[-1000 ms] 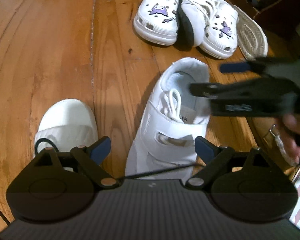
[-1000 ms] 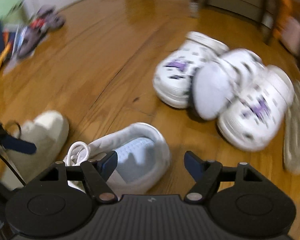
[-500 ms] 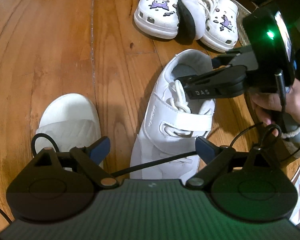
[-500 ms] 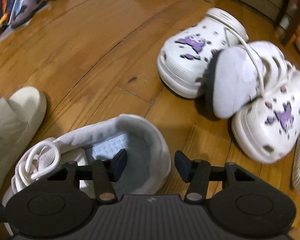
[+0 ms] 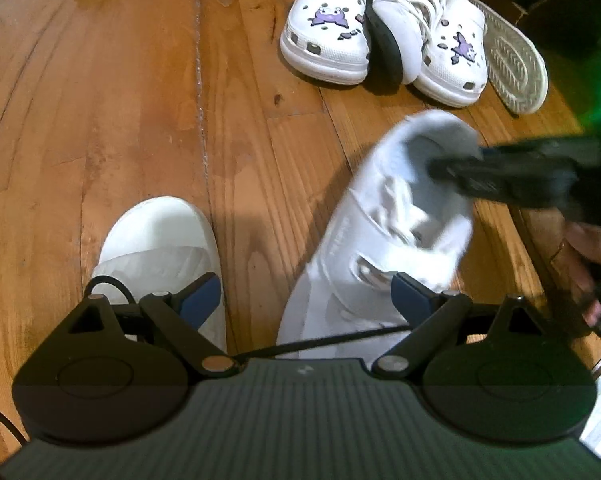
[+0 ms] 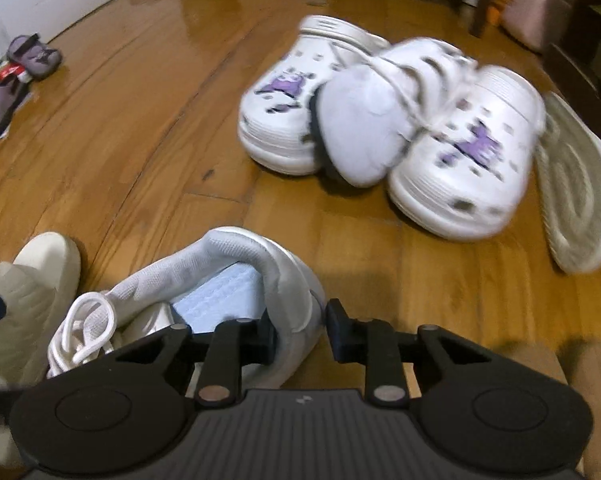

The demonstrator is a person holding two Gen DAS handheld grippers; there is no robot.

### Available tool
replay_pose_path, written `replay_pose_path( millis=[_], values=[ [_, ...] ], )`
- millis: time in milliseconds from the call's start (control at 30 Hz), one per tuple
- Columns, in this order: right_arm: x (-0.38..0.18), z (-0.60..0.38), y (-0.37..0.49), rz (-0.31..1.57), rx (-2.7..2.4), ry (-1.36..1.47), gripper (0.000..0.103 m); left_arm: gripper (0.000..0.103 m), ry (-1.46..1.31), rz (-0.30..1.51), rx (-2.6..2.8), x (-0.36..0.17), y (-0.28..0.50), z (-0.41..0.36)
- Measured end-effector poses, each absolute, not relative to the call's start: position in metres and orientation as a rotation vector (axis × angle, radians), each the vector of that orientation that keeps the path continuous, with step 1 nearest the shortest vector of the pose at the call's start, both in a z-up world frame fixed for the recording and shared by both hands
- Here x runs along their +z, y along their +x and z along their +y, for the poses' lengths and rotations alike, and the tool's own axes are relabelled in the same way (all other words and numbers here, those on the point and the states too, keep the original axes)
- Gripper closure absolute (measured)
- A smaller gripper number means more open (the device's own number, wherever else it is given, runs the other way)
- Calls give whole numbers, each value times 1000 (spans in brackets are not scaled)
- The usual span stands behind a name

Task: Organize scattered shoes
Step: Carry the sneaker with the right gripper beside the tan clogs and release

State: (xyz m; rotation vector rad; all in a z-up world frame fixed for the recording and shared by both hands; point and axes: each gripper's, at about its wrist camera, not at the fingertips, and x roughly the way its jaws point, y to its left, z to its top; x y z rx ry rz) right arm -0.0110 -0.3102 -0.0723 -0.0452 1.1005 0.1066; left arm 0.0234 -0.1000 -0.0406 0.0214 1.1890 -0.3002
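Observation:
A white strap sneaker (image 5: pixel 364 240) lies on the wooden floor, its heel toward the pile of shoes. My right gripper (image 6: pixel 300 332) has one finger inside the heel opening and one outside. Its jaws are closing and pinch the sneaker's heel wall (image 6: pixel 284 264). In the left wrist view the right gripper (image 5: pixel 452 164) reaches in from the right and the sneaker looks blurred and tilted. My left gripper (image 5: pixel 306 294) hangs open above the sneaker's toe and a white slide (image 5: pixel 156 232), holding nothing. That slide (image 6: pixel 32 280) lies left of the sneaker.
Further off lie two white clogs with purple charms (image 5: pixel 328 36) (image 5: pixel 452 60), a second white sneaker (image 5: pixel 396 32) on its side between them, and an upturned slide sole (image 5: pixel 512 64). Grey sandals (image 6: pixel 32 56) lie far left. Dark furniture (image 5: pixel 560 8) and chair legs (image 6: pixel 480 0) border the floor.
My right gripper came down over the sneaker's heel and its jaws narrowed onto the heel wall. The sneaker has turned and tipped. My left gripper has stayed in place, open.

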Motion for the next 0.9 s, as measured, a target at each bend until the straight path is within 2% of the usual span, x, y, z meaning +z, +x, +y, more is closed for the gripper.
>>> replay_pose_path(
  millis=[133, 267, 367, 400, 433, 533, 567, 700, 800, 867, 900],
  values=[
    [-71, -325, -56, 1141, 97, -14, 70, 7, 46, 1186, -272, -42, 21, -92],
    [-79, -349, -102, 1220, 19, 132, 69, 7, 47, 1167, -266, -37, 19, -88],
    [-84, -353, -129, 1278, -14, 214, 63, 7, 29, 1170, -288, -35, 18, -90],
    [-84, -352, -137, 1298, -13, 221, 57, 7, 26, 1170, -293, -35, 18, -91],
    [-83, -351, -140, 1302, -5, 213, 45, 7, 27, 1171, -295, -35, 17, -92],
    [-51, -329, -163, 1212, 53, 1, 32, 7, 30, 1171, -303, -35, 13, -94],
    [-47, -325, -165, 1187, 70, -51, 31, 7, 26, 1176, -319, -34, 11, -94],
    [-38, -297, -168, 958, 284, -419, 32, 6, 3, 1187, -391, -30, 4, -100],
    [-66, -289, -151, 942, 336, -591, 43, 5, 5, 1223, -413, -35, 3, -110],
    [-80, -290, -140, 964, 380, -570, 45, 5, 1, 1224, -428, -34, 1, -113],
    [-86, -289, -134, 981, 430, -519, 60, 5, -2, 1219, -436, -33, 0, -114]
  ],
)
